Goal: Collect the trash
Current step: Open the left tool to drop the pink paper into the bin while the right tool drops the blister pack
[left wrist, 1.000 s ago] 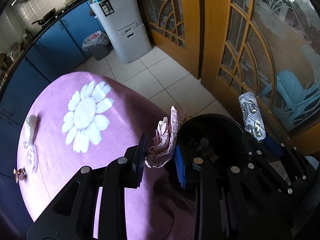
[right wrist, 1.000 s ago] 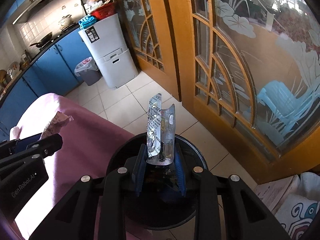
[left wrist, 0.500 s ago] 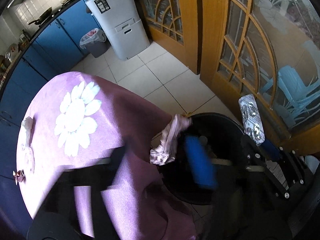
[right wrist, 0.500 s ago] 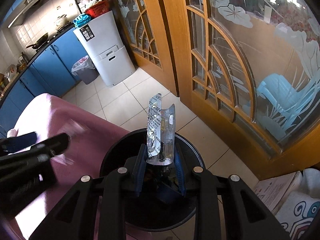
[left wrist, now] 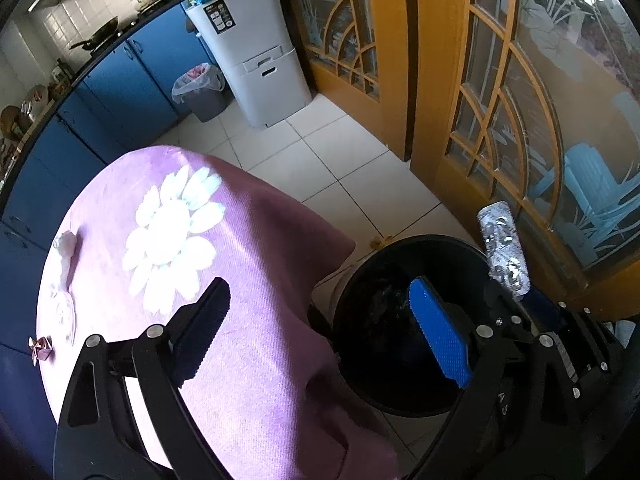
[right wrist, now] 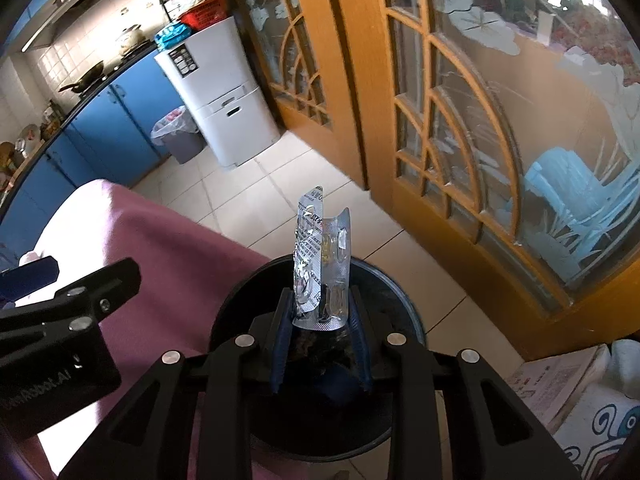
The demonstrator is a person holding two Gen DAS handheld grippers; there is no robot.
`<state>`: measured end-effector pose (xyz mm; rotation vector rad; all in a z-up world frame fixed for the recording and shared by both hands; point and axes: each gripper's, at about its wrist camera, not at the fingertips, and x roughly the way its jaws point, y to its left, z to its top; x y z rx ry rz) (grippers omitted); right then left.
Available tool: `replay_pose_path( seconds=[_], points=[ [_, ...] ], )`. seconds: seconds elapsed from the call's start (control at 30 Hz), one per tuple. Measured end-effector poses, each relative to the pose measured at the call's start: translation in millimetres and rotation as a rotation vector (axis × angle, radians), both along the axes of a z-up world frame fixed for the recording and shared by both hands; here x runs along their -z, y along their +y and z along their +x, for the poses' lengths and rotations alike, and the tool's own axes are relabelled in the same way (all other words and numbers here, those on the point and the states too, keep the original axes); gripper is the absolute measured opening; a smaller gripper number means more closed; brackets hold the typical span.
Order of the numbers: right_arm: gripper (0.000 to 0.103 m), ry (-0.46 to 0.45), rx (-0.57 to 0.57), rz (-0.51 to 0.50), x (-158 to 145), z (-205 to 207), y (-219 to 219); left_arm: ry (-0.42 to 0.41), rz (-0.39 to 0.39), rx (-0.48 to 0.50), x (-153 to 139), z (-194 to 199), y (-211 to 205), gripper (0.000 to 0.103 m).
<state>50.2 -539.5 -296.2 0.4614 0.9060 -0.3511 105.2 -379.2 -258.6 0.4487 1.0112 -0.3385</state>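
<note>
A white cabinet [left wrist: 256, 52] stands by blue cupboards [left wrist: 132, 80]; wooden glass doors [right wrist: 480, 120] close the tiled floor [left wrist: 340, 160]

Left gripper [left wrist: 320, 320] at lower centre, jaws just opened wide with nothing between, spanning the purple tablecloth [left wrist: 240, 280] edge and black bin [left wrist: 360, 280]; at right, a silver blister pack [left wrist: 502, 252] pinched by the right gripper [left wrist: 532, 300] above the bin rim.

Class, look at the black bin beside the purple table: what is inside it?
The black bin holds dark clutter at its bottom; single items cannot be told apart. The right tongs and their blister pack cover much of the opening, so what lies beneath them stays hidden.
</note>
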Motion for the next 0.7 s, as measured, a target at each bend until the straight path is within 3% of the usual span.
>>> replay_pose_path(
  seconds=[0.07, 0.27, 0.57, 0.6, 0.63, 0.7],
  points=[
    [0.031, 0.008, -0.013, 0.005, 1, 2, 3, 0.002, -0.001, -0.003, 0, 0, 2, 0.09],
    [0.031, 0.039, -0.028, -0.013, 1, 8, 12, 0.004, -0.005, -0.012, -1, 2, 8, 0.09],
    [0.031, 0.051, -0.009, 0.042, 5, 10, 6, 0.025, -0.014, -0.02, 0, 7, 13, 0.091],
    [0.034, 0.058, -0.006, 0.037, 6, 10, 6, 0.027, -0.014, -0.02, 1, 7, 12, 0.091],
    [0.054, 0.061, -0.004, 0.037, 5, 10, 6, 0.03, -0.013, -0.021, 1, 8, 12, 0.091],
    [0.084, 0.033, 0.005, 0.025, 2, 6, 7, 0.036, -0.013, -0.023, 2, 9, 12, 0.091]
  ],
)
